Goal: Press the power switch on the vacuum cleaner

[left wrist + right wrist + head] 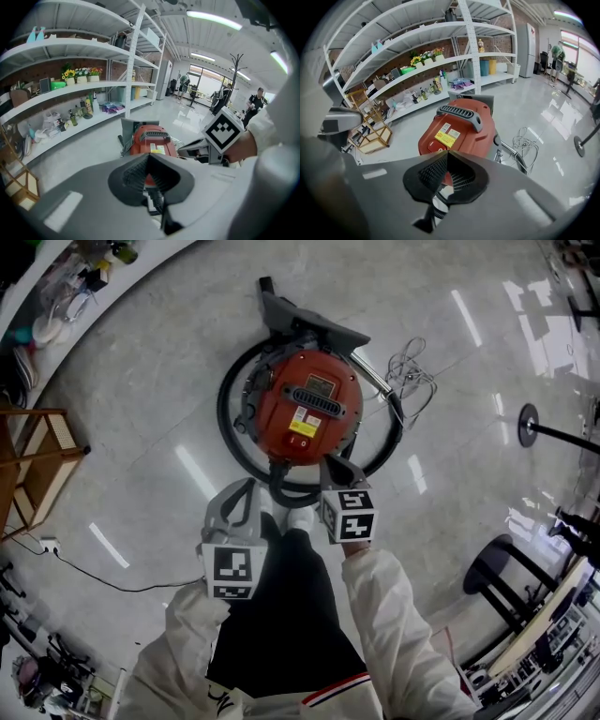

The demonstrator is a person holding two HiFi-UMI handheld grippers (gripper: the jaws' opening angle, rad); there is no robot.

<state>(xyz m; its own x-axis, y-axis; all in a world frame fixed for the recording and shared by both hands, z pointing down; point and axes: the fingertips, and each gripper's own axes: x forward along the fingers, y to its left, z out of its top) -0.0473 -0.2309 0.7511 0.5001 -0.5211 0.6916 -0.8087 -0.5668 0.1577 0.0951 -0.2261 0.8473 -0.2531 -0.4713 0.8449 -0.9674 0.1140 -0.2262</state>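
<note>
The red vacuum cleaner (309, 409) stands on the floor in front of me, with a grey handle on top, a yellow label, and a black hose (230, 418) looped around it. My right gripper (337, 470) is shut, and its tip hangs just over the vacuum's near edge. In the right gripper view the shut right gripper (447, 151) points at the vacuum (461, 124), close to a rounded red pad (435, 147) below the label. My left gripper (236, 507) is shut and empty, lower left of the vacuum. In the left gripper view, the left gripper (149, 153) faces the vacuum (151, 140).
A white cord (412, 371) lies coiled right of the vacuum. The grey floor nozzle (305, 320) sits behind it. A wooden rack (37, 460) stands at the left, a round stand base (528, 425) and a black stool (497, 568) at the right. Shelves (417, 61) line the wall.
</note>
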